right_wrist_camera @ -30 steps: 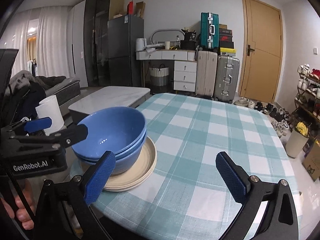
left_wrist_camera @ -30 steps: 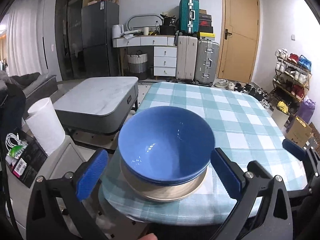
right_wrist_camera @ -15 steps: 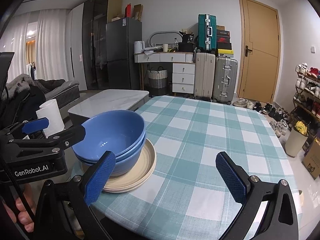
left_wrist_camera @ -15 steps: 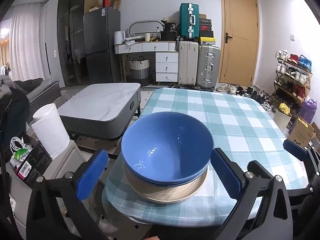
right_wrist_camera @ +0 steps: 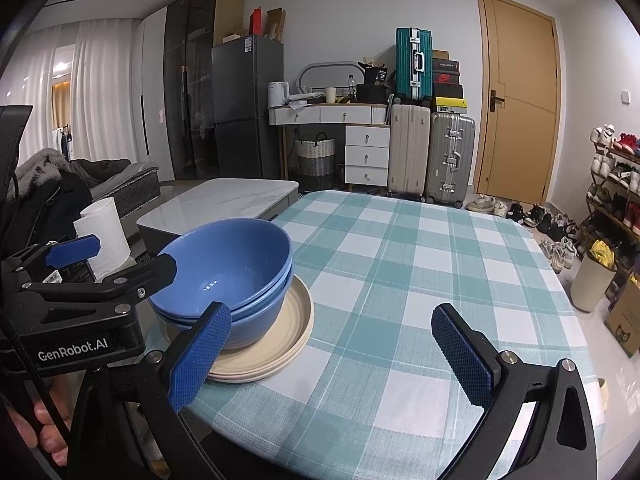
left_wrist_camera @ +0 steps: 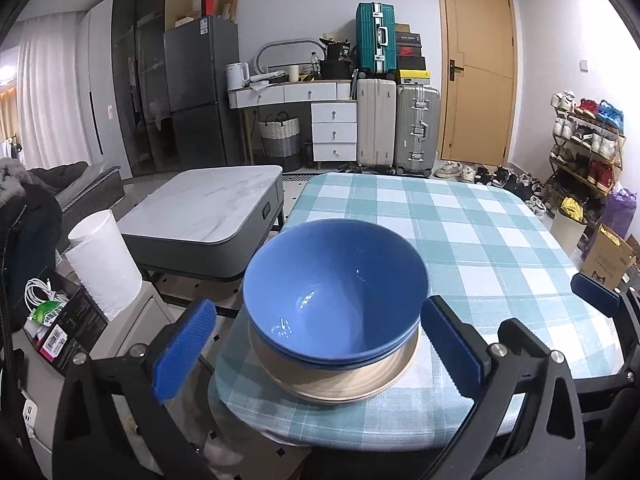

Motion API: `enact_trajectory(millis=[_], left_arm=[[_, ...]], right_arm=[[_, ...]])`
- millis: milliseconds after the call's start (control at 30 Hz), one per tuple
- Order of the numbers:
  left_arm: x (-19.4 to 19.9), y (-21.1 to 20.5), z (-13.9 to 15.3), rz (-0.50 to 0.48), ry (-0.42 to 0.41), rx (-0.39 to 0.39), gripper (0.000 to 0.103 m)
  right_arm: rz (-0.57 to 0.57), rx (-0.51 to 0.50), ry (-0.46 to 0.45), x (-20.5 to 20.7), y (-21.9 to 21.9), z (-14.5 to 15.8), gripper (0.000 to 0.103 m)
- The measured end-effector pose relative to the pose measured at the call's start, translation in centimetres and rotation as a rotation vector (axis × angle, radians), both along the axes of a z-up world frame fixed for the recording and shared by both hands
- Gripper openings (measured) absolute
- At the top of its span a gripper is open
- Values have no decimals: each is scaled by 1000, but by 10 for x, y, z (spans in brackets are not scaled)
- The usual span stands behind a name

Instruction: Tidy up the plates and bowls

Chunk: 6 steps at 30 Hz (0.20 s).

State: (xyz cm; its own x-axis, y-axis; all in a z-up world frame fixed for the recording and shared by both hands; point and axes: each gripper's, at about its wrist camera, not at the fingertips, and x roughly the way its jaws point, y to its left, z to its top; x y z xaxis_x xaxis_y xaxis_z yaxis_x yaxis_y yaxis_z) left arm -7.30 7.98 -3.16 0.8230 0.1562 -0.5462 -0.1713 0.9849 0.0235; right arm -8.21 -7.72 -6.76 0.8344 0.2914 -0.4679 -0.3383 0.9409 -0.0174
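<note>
Two blue bowls [left_wrist_camera: 336,300] sit nested on a stack of beige plates [left_wrist_camera: 348,384] at the near left corner of the teal checked table [left_wrist_camera: 460,240]. My left gripper [left_wrist_camera: 318,350] is open, its blue pads either side of the stack and a little short of it, holding nothing. In the right wrist view the bowls [right_wrist_camera: 228,268] and plates [right_wrist_camera: 284,340] lie to the left of my right gripper [right_wrist_camera: 330,356], which is open and empty over the cloth [right_wrist_camera: 400,280]. The left gripper [right_wrist_camera: 120,258] shows there beside the bowls.
A white paper roll [left_wrist_camera: 104,264] and a box of cables stand left of the table, with a grey marble-topped coffee table [left_wrist_camera: 208,208] behind. A cardboard box [left_wrist_camera: 608,256], bin [right_wrist_camera: 592,280] and shoe rack line the right. A hand [right_wrist_camera: 44,428] grips the left tool.
Both grippers have drawn back and risen slightly, so the bowl stack looks a little smaller and lower. Bowls and plates have not moved; both grippers stay open.
</note>
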Motion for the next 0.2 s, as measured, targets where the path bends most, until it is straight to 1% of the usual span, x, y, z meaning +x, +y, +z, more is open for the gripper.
enact_trajectory(millis=[100,200], left_arm=[[0,-1,0,-3,3,14,103],[0,0,1,-3,4,4,103]], right_arm=[[8,-2,2,-1,0,-2,102],[9,-1,6,-2,0,-4,102]])
